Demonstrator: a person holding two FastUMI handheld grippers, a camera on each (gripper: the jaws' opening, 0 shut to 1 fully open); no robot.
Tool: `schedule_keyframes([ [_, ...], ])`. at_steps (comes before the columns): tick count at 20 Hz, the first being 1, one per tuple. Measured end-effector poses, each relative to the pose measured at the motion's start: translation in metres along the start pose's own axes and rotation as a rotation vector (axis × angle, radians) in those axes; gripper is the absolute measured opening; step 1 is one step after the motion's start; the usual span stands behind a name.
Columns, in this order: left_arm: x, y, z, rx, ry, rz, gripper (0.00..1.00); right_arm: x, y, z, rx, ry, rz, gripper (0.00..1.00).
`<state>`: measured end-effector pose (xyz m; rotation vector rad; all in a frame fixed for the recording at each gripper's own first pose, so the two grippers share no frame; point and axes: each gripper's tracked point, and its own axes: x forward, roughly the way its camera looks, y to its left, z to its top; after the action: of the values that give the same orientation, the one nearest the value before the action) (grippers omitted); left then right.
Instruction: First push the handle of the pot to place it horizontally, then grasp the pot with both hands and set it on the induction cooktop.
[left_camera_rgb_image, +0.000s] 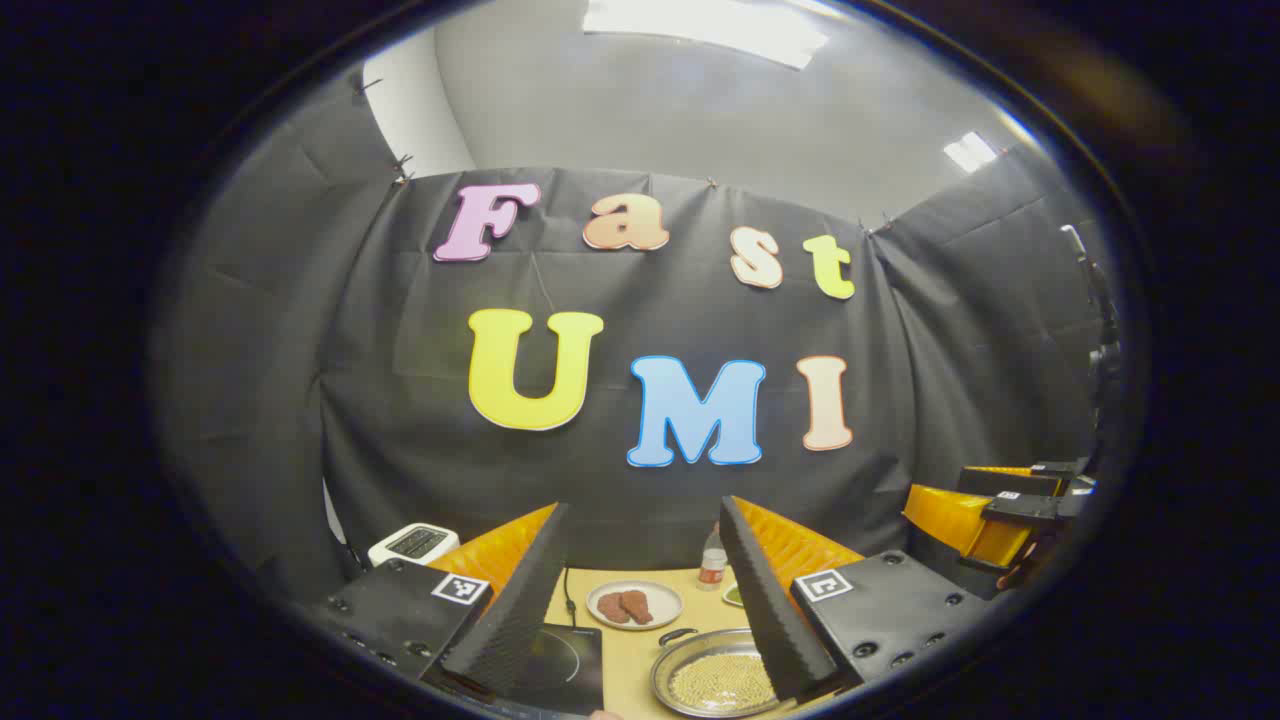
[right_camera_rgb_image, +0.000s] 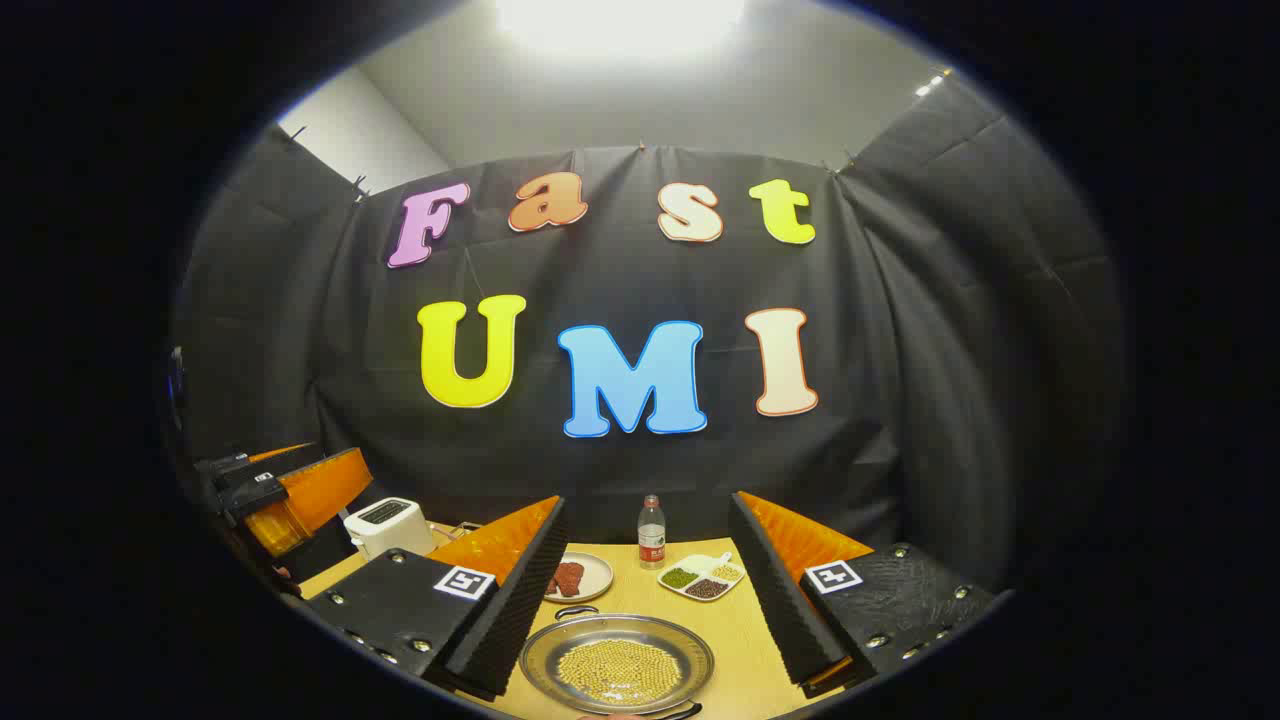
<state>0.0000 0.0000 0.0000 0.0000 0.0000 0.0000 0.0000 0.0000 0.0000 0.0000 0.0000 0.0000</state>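
Observation:
A shallow metal pot (right_camera_rgb_image: 617, 665) holding yellow beans sits on the wooden table (right_camera_rgb_image: 735, 630), low between my right gripper's fingers. One dark handle (right_camera_rgb_image: 576, 611) lies on its far rim, another (right_camera_rgb_image: 672, 711) on its near rim. In the left gripper view the pot (left_camera_rgb_image: 715, 678) lies at the bottom right, and the black induction cooktop (left_camera_rgb_image: 565, 660) is just left of it. My left gripper (left_camera_rgb_image: 642, 510) and right gripper (right_camera_rgb_image: 648, 500) both stand open, raised above the table, holding nothing. The right gripper (left_camera_rgb_image: 1000, 515) also appears at the far right, the left gripper (right_camera_rgb_image: 290, 495) at the far left.
Behind the pot stand a plate of brown meat (right_camera_rgb_image: 580, 577), a small bottle (right_camera_rgb_image: 651, 532) and a divided dish of beans (right_camera_rgb_image: 703, 578). A white toaster (right_camera_rgb_image: 388, 525) sits at the back left. A cable (left_camera_rgb_image: 568, 595) runs to the cooktop.

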Motion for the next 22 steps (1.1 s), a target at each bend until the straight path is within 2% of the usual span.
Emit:
schedule_keyframes([
  [4, -0.003, 0.009, -0.009, 0.02, -0.005, 0.039, 0.95, 0.001, 0.005, -0.003, -0.015, 0.005, 0.006, 0.97],
  [7, -0.006, 0.011, -0.009, -0.02, -0.006, 0.038, 0.96, 0.003, 0.01, -0.002, -0.022, 0.009, 0.013, 0.97],
  [17, 0.003, 0.021, -0.005, -0.005, -0.004, 0.005, 0.96, 0.01, 0.012, -0.007, 0.012, 0.019, -0.018, 0.97],
  [22, 0.008, 0.023, -0.019, -0.003, 0.019, 0.003, 0.94, 0.01, 0.005, -0.029, 0.006, 0.06, -0.022, 0.97],
])
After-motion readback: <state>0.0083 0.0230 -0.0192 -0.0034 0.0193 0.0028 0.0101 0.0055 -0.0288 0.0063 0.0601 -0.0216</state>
